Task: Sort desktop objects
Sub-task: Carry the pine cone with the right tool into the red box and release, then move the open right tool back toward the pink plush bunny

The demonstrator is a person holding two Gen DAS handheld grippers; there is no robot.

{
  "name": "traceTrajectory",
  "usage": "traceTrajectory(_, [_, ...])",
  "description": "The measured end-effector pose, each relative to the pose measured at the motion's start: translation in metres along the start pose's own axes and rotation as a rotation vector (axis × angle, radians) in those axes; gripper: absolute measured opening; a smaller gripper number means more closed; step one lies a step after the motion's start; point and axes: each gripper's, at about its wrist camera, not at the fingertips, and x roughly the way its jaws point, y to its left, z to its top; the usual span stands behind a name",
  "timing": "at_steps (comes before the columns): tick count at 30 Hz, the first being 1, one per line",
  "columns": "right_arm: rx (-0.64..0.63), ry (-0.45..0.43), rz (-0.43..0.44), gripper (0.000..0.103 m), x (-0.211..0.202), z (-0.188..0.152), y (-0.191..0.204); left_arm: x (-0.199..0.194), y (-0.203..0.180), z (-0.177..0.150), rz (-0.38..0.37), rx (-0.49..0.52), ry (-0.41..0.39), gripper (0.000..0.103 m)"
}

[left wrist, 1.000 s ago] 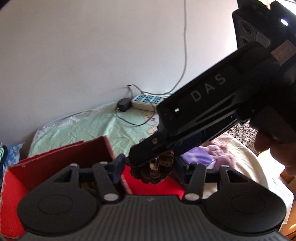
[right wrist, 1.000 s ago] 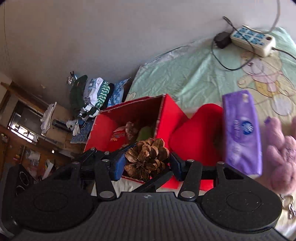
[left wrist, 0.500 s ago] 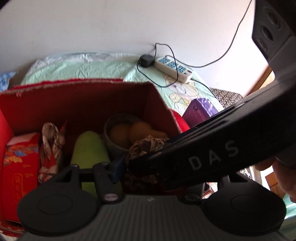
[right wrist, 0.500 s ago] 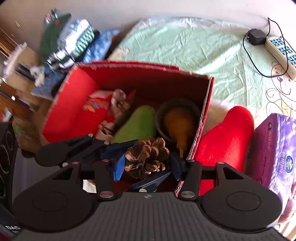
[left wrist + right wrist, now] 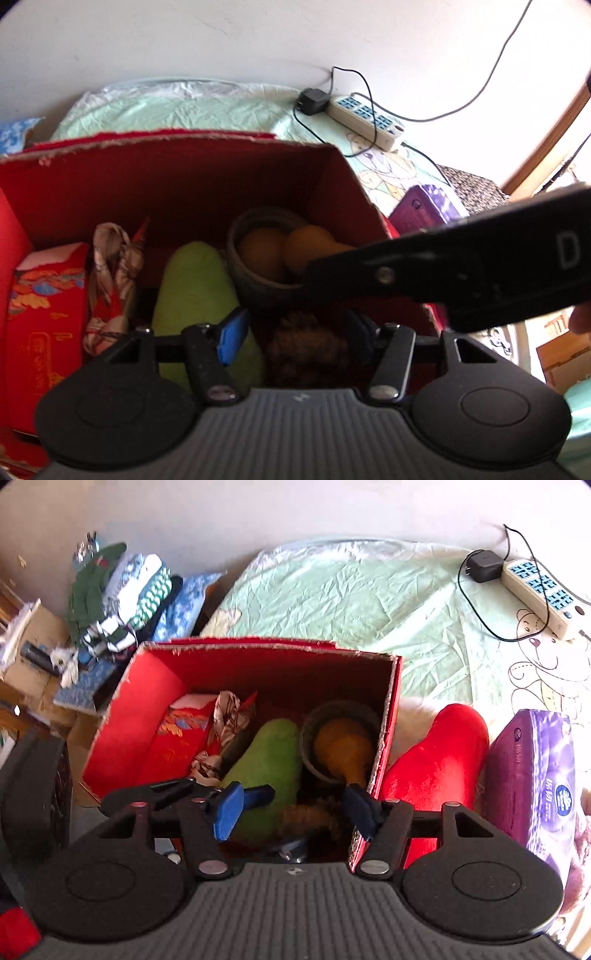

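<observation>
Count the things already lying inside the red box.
5 visible: red packet at left, patterned cloth, green plush, dark bowl at right, pine cone nearest. More may be hidden underneath.

Both grippers point steeply downward, side by side. Left gripper [image 5: 295, 334]: jaws opening, blue pads apart, not pressing on anything. Right gripper [image 5: 293, 812]: jaws opening, pads likewise spread and free of contact. In the left wrist view the right gripper's black body crosses in from the right edge, with a fingertip [image 5: 581, 320] of the holding hand visible beneath it.
</observation>
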Motion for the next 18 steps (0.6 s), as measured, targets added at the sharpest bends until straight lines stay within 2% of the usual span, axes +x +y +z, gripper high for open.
traceTrajectory(2, [0.022,-0.024,0.015,0.065,-0.005,-0.004,-0.004,-0.006,-0.003,0.002,0.034,0.007,-0.019,0.071])
traceTrajectory(6, [0.067,-0.068,0.032,0.065,-0.013,-0.01,-0.01,-0.013,-0.016,0.004,0.095,0.043,-0.04,0.072])
traceTrajectory(11, [0.102,-0.113,0.047,0.065,-0.025,-0.017,-0.019,-0.019,-0.038,0.008,0.136,0.078,-0.059,0.075])
traceTrajectory(18, [0.157,-0.177,0.1,0.065,-0.048,-0.031,-0.045,-0.026,-0.075,0.012,0.206,0.11,-0.124,0.09])
